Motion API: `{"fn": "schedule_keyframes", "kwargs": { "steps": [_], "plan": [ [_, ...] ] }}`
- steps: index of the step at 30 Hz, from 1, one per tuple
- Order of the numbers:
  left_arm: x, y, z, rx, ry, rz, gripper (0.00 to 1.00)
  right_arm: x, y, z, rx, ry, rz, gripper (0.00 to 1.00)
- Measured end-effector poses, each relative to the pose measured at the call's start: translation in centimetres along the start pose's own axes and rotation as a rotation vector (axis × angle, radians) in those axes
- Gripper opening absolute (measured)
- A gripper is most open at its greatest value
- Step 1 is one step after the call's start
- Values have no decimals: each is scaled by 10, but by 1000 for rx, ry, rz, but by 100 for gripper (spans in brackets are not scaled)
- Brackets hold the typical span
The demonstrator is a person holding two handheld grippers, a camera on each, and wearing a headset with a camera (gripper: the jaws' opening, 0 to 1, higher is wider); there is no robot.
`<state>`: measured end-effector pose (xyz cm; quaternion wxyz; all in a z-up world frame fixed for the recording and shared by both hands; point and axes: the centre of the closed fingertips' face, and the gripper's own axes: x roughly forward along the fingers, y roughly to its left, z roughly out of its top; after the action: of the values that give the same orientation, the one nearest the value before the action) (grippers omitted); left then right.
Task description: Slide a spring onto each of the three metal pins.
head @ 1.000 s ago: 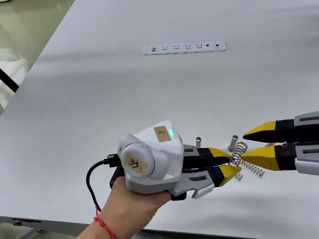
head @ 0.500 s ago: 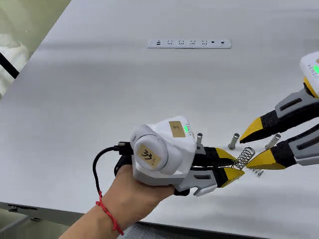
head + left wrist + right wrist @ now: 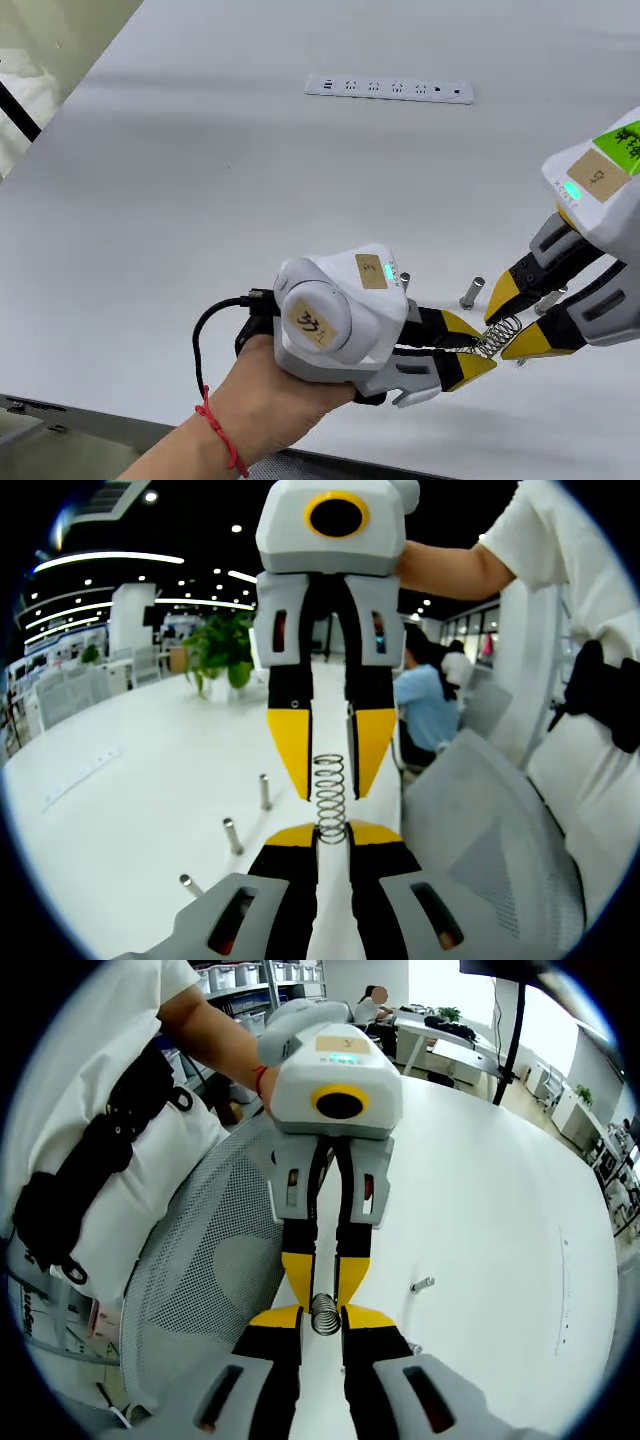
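Spring in left tool | right tool tilted steeper than before

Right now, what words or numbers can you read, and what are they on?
"33", likely, then unclear scrawl: round-cap sticker on the left gripper.
Too blurred: top tan sticker, same gripper.
Too blurred: tan label and green label on the right gripper.
Nothing readable: power strip.

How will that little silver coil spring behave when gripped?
Pinched at one end by the left gripper, the silver coil spring probably bends easily. Its thin, open wire suggests it's light; round, it may roll.
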<state>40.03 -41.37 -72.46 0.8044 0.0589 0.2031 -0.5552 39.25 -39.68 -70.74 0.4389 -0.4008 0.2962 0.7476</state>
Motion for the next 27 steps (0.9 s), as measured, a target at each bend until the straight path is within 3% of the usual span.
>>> {"fn": "schedule_keyframes", "kwargs": {
  "steps": [12, 27],
  "plan": [
    [0, 0, 0, 0, -9, -2, 10, -1, -1, -4, -17, 25, 8, 12],
    [0, 1, -1, -6, -26, 0, 11, 2, 2, 2, -20, 48, 14, 12]
  ]
}}
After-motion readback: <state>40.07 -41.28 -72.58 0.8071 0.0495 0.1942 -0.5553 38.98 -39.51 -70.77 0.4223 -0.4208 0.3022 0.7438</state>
